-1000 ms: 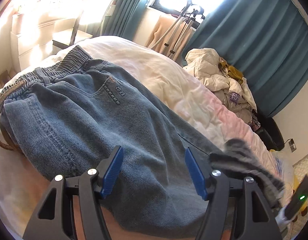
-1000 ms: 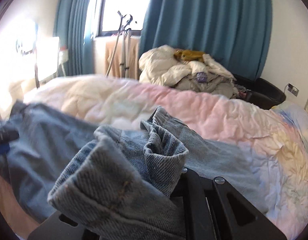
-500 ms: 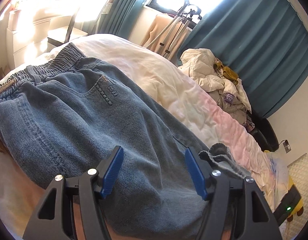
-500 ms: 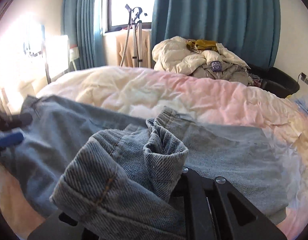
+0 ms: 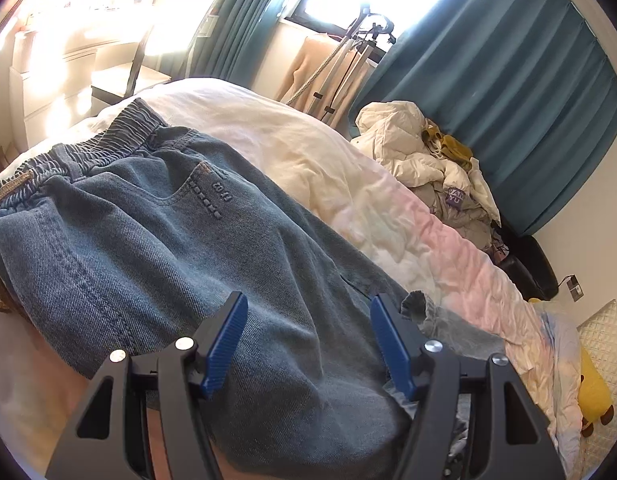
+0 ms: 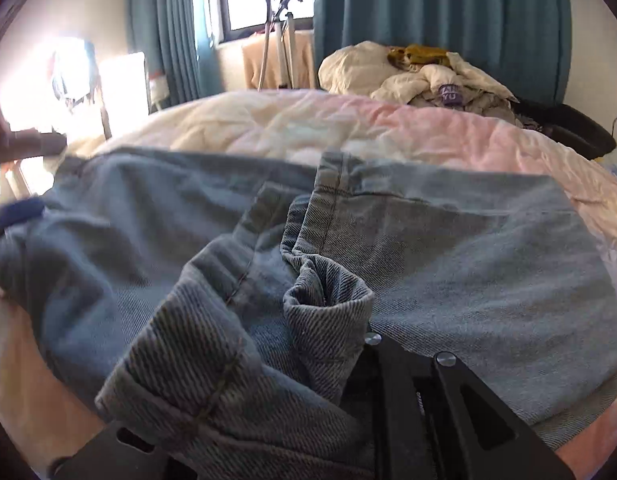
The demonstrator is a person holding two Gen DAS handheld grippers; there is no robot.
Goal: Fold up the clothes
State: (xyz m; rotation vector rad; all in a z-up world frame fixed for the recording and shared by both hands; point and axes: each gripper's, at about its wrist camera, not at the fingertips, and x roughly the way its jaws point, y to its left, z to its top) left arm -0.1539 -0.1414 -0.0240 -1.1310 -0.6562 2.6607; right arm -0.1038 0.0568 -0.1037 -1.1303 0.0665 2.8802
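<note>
Blue jeans lie flat on the bed's pale quilt, with the elastic waistband at the far left. Just above the jeans' near edge hangs my left gripper, open, with nothing between its blue pads. In the right wrist view the jeans fill the middle. A rolled leg cuff bunches over my right gripper, which is shut on it, and the denim hides its fingers. The left gripper's blue pad shows blurred at the left edge.
A heap of pale clothes and bedding sits at the bed's far side, before teal curtains. A metal stand is by the window. A yellow plush toy lies at the right, and a desk is far left.
My right gripper has lowered the leg cuff onto the spread jeans, and the fold now lies flatter. The left gripper stays open over the near edge.
</note>
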